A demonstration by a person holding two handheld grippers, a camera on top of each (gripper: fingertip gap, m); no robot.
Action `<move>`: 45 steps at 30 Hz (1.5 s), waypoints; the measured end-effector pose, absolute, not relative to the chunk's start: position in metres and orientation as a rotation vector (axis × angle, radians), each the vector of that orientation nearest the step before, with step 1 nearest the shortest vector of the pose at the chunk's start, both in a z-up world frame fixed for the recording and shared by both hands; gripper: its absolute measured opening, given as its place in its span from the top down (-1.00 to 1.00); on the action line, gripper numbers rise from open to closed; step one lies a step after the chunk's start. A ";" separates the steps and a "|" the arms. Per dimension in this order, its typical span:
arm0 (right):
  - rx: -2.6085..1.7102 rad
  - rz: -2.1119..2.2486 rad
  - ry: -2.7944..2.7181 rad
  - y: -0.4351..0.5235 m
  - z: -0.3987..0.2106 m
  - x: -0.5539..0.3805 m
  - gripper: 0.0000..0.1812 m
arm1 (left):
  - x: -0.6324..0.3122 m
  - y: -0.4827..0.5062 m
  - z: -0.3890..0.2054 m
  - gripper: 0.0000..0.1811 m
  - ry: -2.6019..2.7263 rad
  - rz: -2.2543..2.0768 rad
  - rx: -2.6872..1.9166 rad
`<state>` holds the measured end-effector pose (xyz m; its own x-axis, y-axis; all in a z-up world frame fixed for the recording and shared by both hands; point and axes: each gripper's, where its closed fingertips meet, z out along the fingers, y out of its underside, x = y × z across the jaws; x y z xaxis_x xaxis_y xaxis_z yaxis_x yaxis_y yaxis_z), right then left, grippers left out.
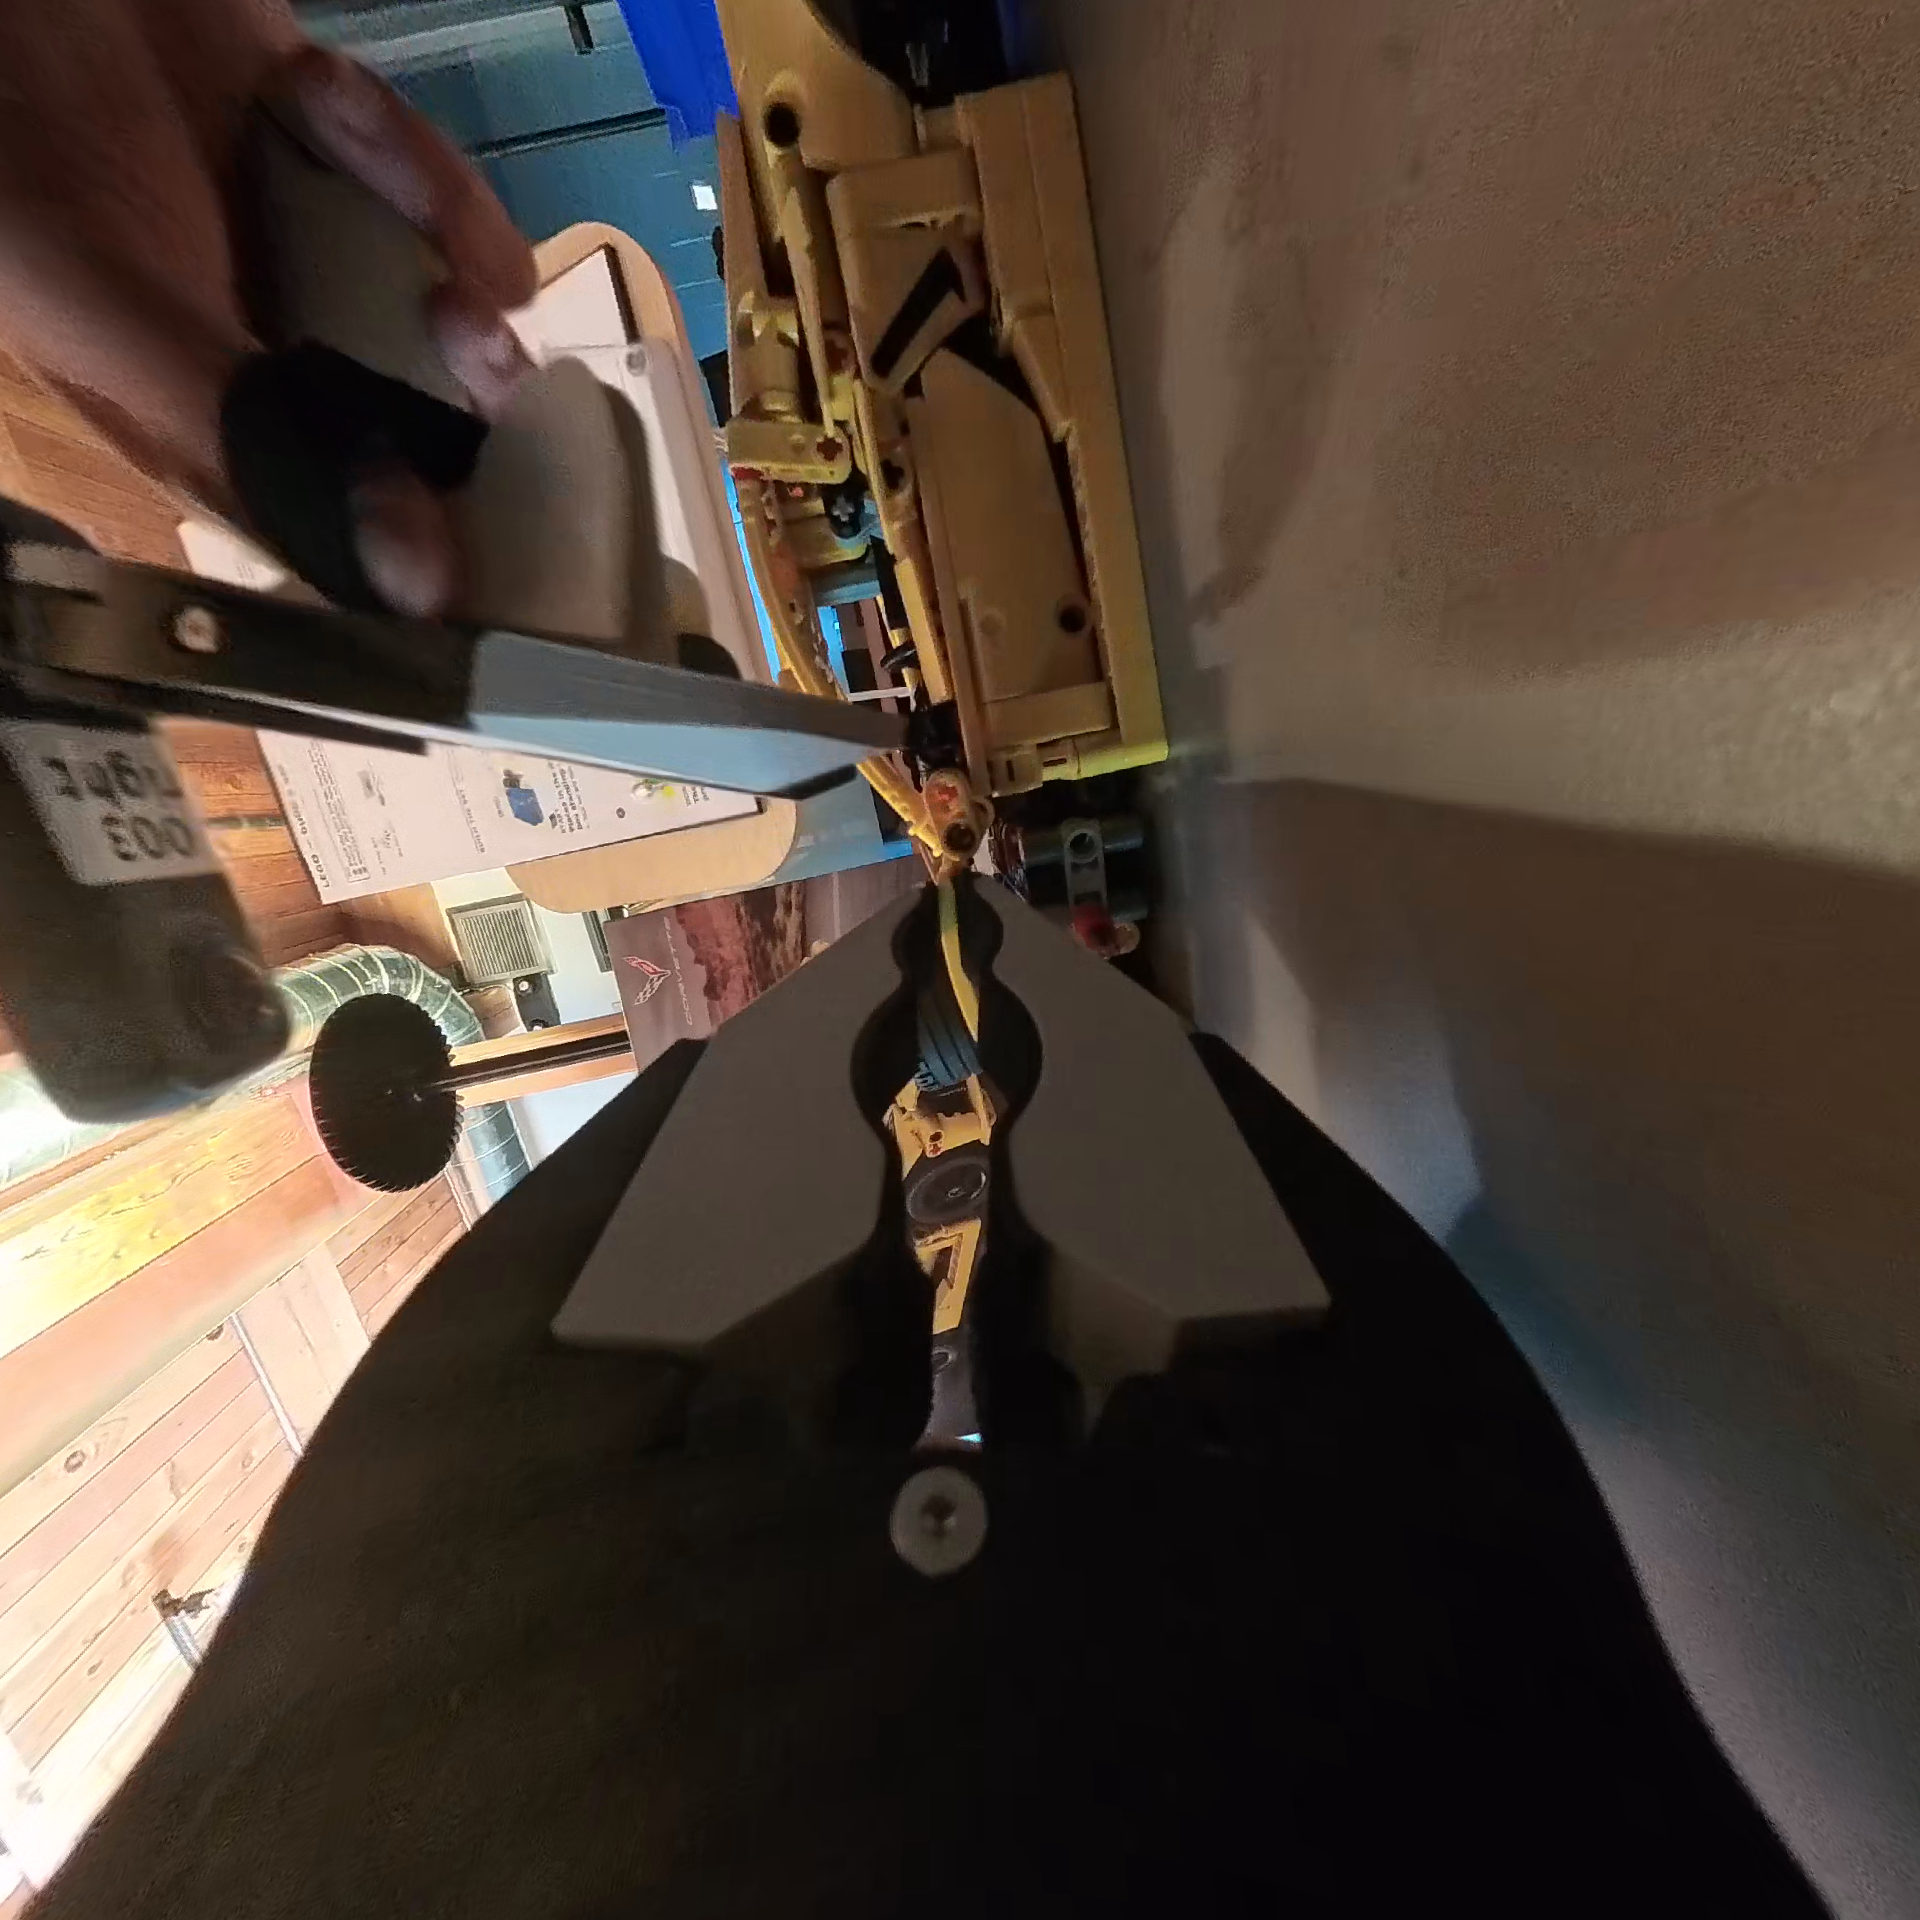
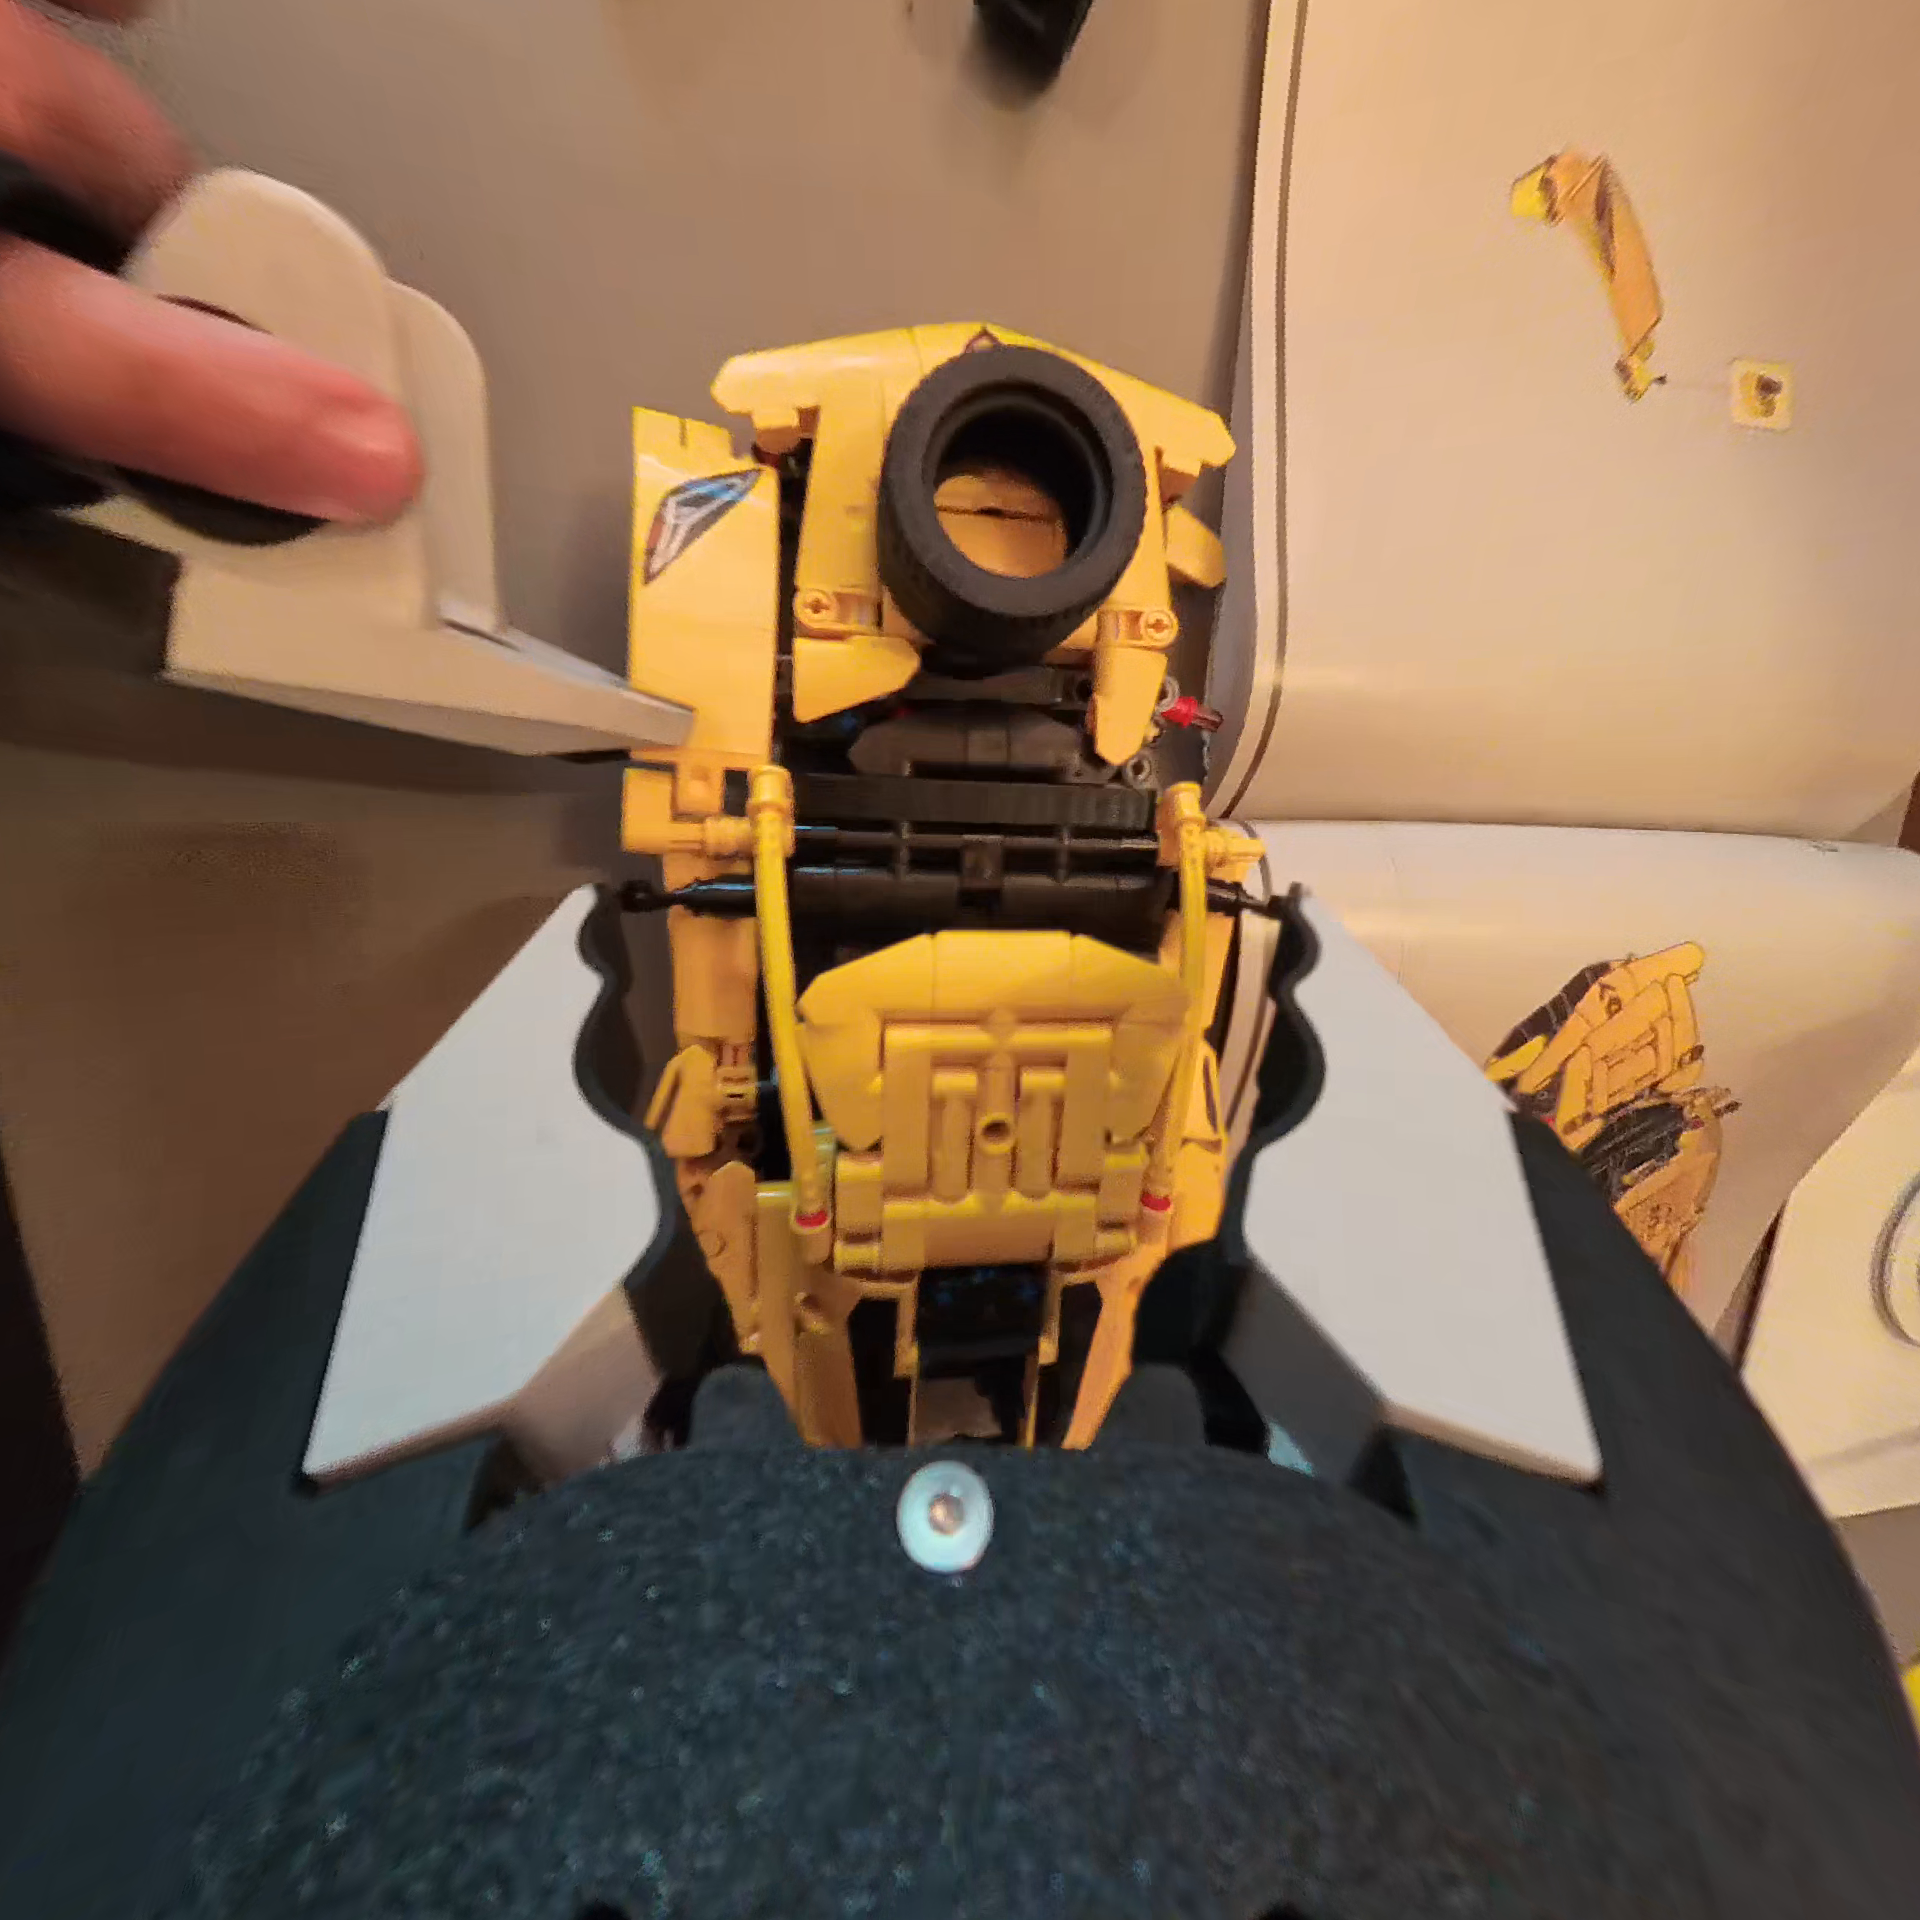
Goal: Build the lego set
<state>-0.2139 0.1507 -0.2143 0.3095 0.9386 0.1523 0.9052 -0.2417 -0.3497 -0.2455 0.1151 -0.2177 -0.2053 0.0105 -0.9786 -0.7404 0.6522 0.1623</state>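
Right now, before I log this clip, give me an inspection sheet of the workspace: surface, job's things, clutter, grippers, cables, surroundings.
Surface: beige tabletop, with pale rounded trays on its right side.
Job's things: part-built yellow Lego car with a black tyre at its far end; yellow sub-assembly and loose yellow strip piece on the trays.
Clutter: black object at the far edge, too cut off to identify.
Grippers: right gripper straddles and clamps the car; left gripper has its jaws nearly together, tip at the car's side panel; a hand holds it.
Cables: nothing seen.
Surroundings: wooden panelling, silver duct.
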 end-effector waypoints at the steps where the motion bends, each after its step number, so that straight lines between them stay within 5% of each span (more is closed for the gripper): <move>1: -2.228 0.104 -1.665 0.153 -0.220 -0.214 -0.40 | -0.246 0.115 -0.218 0.98 1.650 0.766 -0.606; 5: -2.315 0.109 -1.695 0.154 -0.235 -0.217 -0.52 | -0.246 0.115 -0.218 0.98 1.650 0.766 -0.607; 37: -2.346 0.070 -1.706 0.153 -0.241 -0.218 -0.44 | -0.251 0.120 -0.222 0.83 1.603 0.714 -0.690; 45: -2.346 0.071 -1.699 0.153 -0.241 -0.218 -0.45 | -0.283 0.109 -0.214 0.79 1.511 0.294 -1.064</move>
